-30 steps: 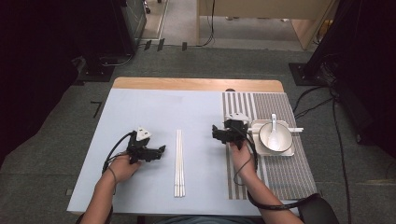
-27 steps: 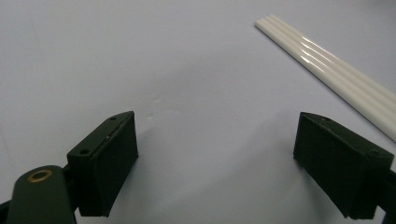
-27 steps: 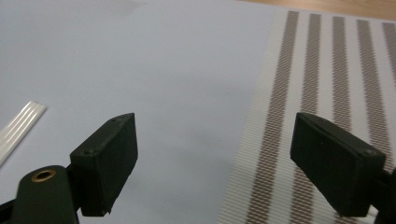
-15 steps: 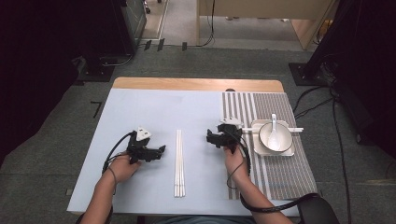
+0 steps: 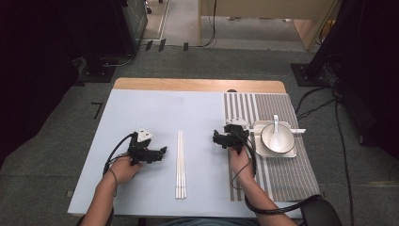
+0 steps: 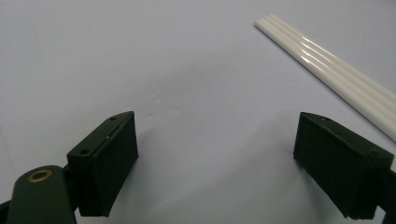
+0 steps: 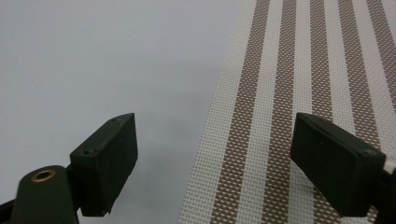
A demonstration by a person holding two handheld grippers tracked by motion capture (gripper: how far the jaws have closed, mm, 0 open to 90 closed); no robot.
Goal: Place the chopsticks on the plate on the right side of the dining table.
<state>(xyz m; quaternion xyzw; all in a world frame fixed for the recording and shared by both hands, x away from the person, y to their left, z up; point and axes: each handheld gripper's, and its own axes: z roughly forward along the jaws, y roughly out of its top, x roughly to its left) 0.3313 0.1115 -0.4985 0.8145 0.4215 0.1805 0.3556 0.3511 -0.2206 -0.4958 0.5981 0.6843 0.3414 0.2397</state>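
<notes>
Blue table (image 5: 155,108) bears plain, unlettered chopsticks (image 5: 180,163).

Bare blue table (image 5: 155,113) stretches from 9 to 12 o'clock, open for passing. White chopsticks (image 5: 180,164) lie at centre, between the left gripper (image 5: 162,151) at 8 o'clock and the right gripper (image 5: 216,139) at 4 o'clock. At 3 o'clock, a tray (image 5: 256,126) with bowl (image 5: 270,136) and spoon (image 5: 276,134) blocks the striped mat (image 5: 282,176).

Bright table (image 5: 155,117), dark surroundings, glare on chopsticks (image 6: 327,60)
</notes>
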